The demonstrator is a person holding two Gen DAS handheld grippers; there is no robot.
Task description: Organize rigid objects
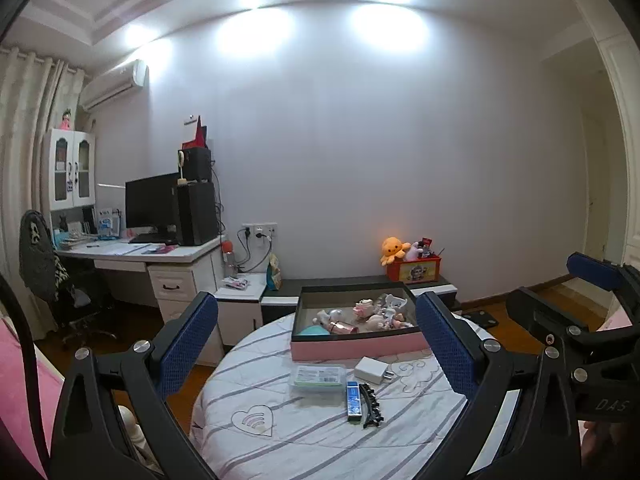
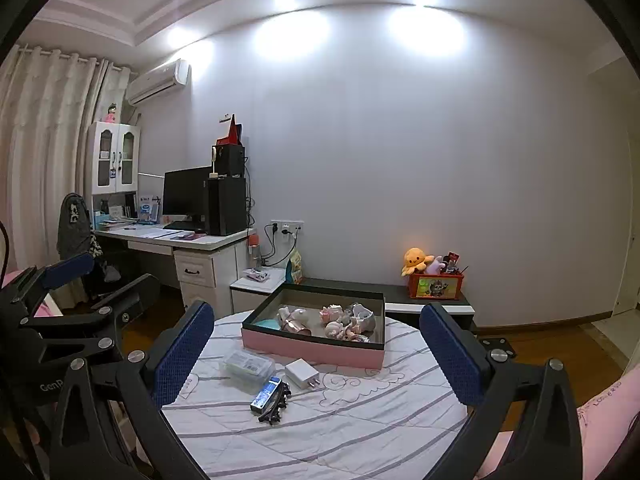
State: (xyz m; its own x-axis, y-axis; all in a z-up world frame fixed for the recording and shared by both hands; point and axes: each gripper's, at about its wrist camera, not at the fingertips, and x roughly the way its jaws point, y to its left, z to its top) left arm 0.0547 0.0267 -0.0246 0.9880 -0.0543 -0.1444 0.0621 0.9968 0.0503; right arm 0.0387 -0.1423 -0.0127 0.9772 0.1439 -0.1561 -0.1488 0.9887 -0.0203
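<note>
A pink box [image 1: 360, 349] [image 2: 312, 346] with a dark rim sits at the far side of a round table [image 1: 280, 440] [image 2: 340, 432] with a striped white cloth. It holds several small figurines [image 1: 376, 312] [image 2: 340, 322]. In front of it lie a clear plastic case [image 1: 318, 378] [image 2: 248, 365], a white charger plug [image 1: 372, 369] [image 2: 302, 372], a blue stick [image 1: 353, 400] [image 2: 265, 394] and a black hair clip [image 1: 371, 404] [image 2: 276, 404]. My left gripper [image 1: 316, 340] is open and empty above the table's near side. My right gripper [image 2: 316, 352] is open and empty too.
A desk [image 1: 160, 252] [image 2: 192, 240] with monitor and computer tower stands at the left, with an office chair [image 1: 52, 272] beside it. A low dark cabinet [image 1: 360, 284] [image 2: 400, 292] behind the table carries a red toy box [image 1: 414, 268] [image 2: 436, 284].
</note>
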